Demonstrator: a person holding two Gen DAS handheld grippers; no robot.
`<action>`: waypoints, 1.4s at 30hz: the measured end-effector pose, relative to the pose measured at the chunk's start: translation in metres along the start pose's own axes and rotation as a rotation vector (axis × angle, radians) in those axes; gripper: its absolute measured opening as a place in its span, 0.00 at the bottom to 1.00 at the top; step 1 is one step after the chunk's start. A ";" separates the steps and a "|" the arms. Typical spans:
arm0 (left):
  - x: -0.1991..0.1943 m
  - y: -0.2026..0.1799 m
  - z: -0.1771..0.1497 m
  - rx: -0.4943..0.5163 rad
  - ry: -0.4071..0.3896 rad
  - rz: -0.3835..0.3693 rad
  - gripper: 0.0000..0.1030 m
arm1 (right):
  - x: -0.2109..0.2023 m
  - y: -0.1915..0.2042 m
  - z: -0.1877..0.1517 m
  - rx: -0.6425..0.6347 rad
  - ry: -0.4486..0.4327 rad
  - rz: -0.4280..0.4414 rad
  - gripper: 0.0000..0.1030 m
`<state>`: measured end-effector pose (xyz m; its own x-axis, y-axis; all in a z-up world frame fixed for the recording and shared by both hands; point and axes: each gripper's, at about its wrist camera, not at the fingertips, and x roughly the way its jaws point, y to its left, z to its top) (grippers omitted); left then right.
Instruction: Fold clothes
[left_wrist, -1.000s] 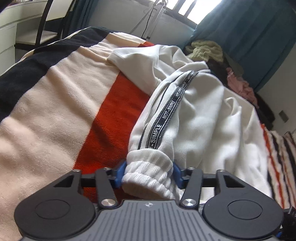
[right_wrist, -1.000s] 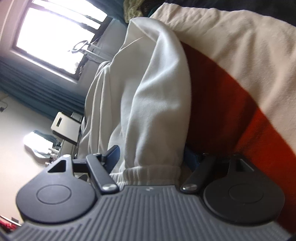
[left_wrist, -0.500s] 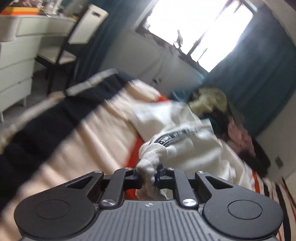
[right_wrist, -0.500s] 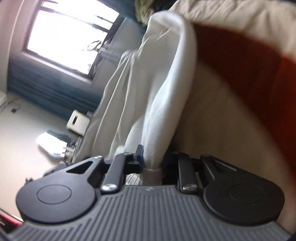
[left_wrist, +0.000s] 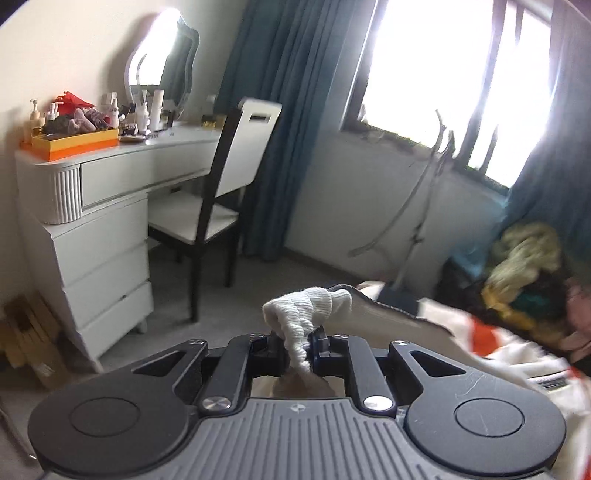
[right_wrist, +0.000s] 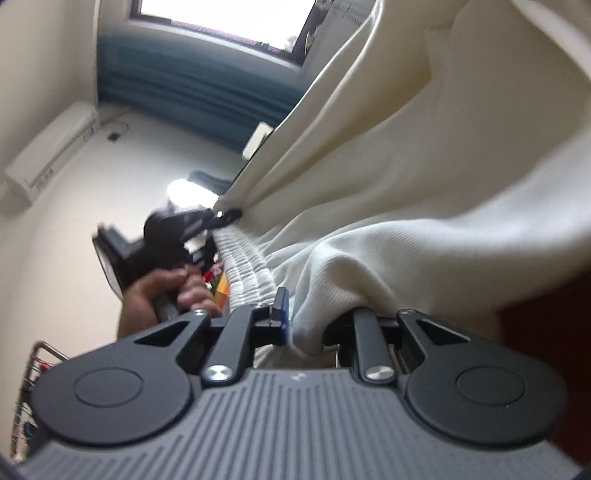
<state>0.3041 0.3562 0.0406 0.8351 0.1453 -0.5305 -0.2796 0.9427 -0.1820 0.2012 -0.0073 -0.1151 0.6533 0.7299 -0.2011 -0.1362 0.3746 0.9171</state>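
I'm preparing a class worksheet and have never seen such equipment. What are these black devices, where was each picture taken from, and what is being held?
No robot here: a person holds a pair of hand-held tongs in each hand, each carrying a camera looking along its fingers.

The left view shows the left tongs shut on a ribbed white cuff, with a dressing table and chair behind.

The right view shows the right tongs shut on white garment fabric. It also catches the person's left hand gripping the other tool.

The striped bed blanket lies below.
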 end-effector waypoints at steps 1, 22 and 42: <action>0.017 -0.002 0.001 0.022 0.021 0.013 0.13 | 0.014 -0.005 0.002 0.015 0.025 -0.013 0.18; -0.055 -0.040 -0.032 0.124 0.002 0.051 0.72 | -0.020 0.067 -0.015 -0.290 0.187 -0.134 0.83; -0.283 -0.197 -0.197 0.176 -0.063 -0.245 0.75 | -0.287 0.085 0.036 -0.775 -0.326 -0.493 0.82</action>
<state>0.0296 0.0699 0.0633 0.8969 -0.0792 -0.4352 0.0149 0.9887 -0.1493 0.0285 -0.2057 0.0329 0.9264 0.2404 -0.2897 -0.1687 0.9531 0.2514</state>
